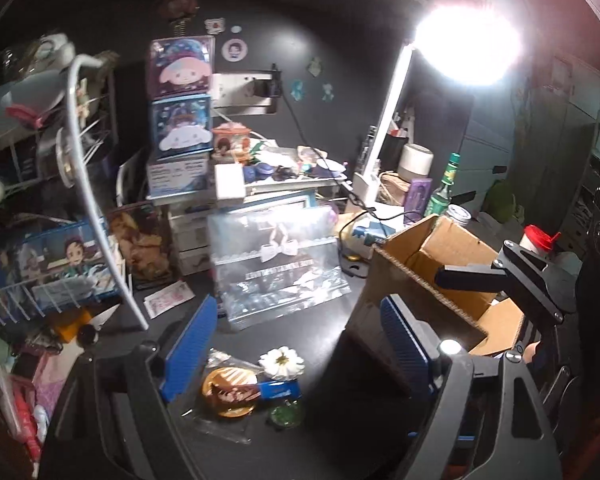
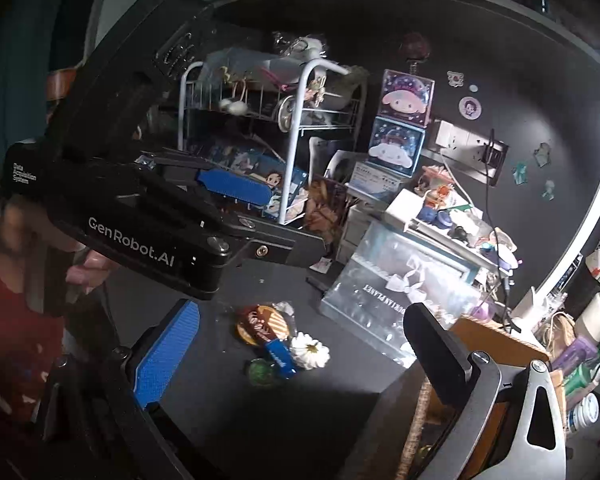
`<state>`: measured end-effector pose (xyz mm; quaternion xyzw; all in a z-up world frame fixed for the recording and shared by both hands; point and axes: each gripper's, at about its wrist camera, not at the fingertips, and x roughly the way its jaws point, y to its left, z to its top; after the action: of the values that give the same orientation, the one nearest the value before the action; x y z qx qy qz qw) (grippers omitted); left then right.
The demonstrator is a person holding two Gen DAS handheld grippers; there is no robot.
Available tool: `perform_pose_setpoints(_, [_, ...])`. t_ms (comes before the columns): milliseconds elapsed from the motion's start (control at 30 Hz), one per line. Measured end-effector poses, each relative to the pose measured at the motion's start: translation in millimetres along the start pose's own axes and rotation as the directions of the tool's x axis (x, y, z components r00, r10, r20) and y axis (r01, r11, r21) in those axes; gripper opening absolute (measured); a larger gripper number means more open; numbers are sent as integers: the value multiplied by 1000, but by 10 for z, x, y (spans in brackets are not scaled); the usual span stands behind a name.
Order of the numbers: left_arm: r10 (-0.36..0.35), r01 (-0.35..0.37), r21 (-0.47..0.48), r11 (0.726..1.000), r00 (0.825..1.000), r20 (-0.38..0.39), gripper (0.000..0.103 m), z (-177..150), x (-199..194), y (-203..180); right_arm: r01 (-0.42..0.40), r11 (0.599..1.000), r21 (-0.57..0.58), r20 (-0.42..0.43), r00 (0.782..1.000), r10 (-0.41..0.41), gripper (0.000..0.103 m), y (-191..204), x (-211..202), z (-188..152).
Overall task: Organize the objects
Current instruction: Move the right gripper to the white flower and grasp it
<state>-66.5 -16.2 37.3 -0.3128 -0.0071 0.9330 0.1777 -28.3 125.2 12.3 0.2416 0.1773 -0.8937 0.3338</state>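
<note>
On the dark desk lie a white flower (image 1: 281,362), a round gold snack in clear wrap (image 1: 230,394), a small blue packet (image 1: 280,390) and a green glass piece (image 1: 285,415). My left gripper (image 1: 296,344) is open and empty, hovering just above them. An open cardboard box (image 1: 432,276) stands to its right. In the right wrist view the same flower (image 2: 310,351), gold snack (image 2: 262,323), blue packet (image 2: 281,355) and green piece (image 2: 261,372) lie between the fingers of my right gripper (image 2: 300,352), which is open and empty. The left gripper (image 2: 232,188) also shows there, upper left.
A clear gift bag with a white bow (image 1: 276,264) stands behind the small items. A white wire rack (image 1: 72,152) with clutter fills the left. Stacked character boxes (image 1: 180,100), a lit desk lamp (image 1: 388,120), a green bottle (image 1: 444,188) and a red-capped bottle (image 1: 538,240) crowd the back.
</note>
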Motion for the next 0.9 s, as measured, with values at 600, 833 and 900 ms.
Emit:
perform_pose_setpoints(600, [31, -35, -109, 993, 999, -41, 82, -841, 109, 745, 75, 936, 345, -279, 960, 26, 51, -292, 1572, -709])
perform_pose_setpoints(833, [25, -31, -122, 992, 999, -48, 82, -861, 157, 833, 113, 923, 368, -335, 942, 19, 51, -438, 1849, -772])
perform_pose_setpoints(900, [27, -33, -127, 991, 998, -51, 82, -867, 163, 857, 105, 920, 378, -346, 937, 36, 45, -466, 1897, -794])
